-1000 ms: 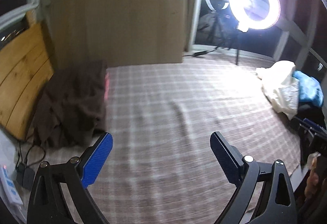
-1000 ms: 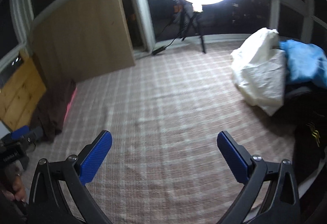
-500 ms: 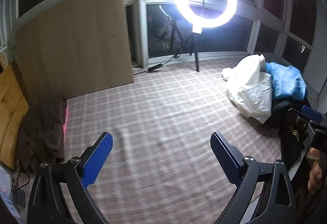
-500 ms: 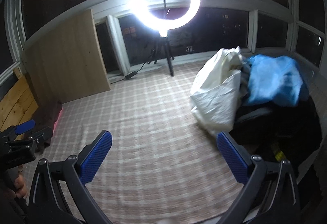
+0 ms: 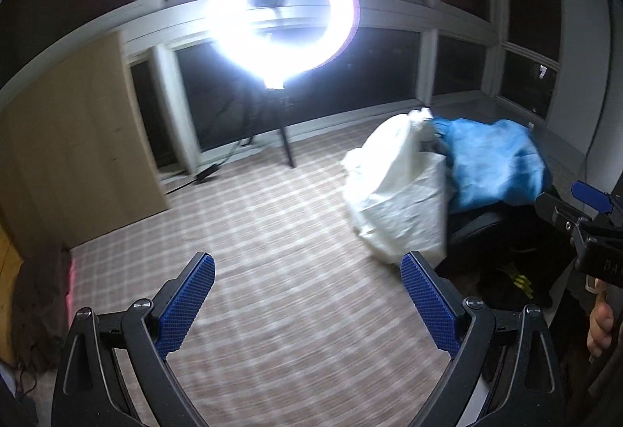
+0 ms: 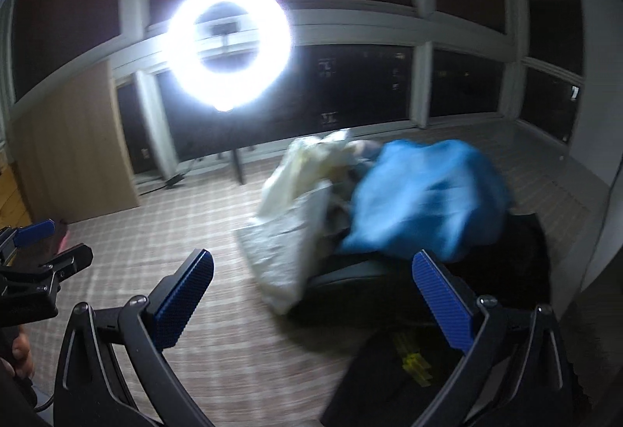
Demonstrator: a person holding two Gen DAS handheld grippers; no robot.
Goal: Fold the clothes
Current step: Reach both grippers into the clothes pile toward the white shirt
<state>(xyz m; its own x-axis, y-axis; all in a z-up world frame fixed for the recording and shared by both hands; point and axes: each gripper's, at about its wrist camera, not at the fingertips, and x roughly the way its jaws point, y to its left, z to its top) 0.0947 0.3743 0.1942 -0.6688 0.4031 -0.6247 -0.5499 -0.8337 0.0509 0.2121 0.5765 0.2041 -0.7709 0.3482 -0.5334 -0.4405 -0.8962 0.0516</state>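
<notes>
A heap of clothes lies at the right of the checked surface: a white garment (image 5: 397,201) (image 6: 288,232), a blue garment (image 5: 494,166) (image 6: 424,197) and a black garment with a yellow mark (image 5: 518,271) (image 6: 409,361). My left gripper (image 5: 307,302) is open and empty, short of the white garment. My right gripper (image 6: 311,302) is open and empty, its right finger over the black garment below the blue one. A folded brown garment (image 5: 39,302) rests at the far left. The right gripper body (image 5: 584,228) and the left one (image 6: 31,271) show in each other's views.
A bright ring light (image 5: 280,22) (image 6: 229,45) on a tripod stands at the back, its cable on the floor. A wooden panel (image 5: 78,146) leans at the left. Dark windows ring the room. A person's hand (image 5: 599,325) holds the right gripper.
Both views have swung right and upward, from the brown garment and checked surface toward the clothes heap. The heap is now closer and larger. Both grippers stay open.
</notes>
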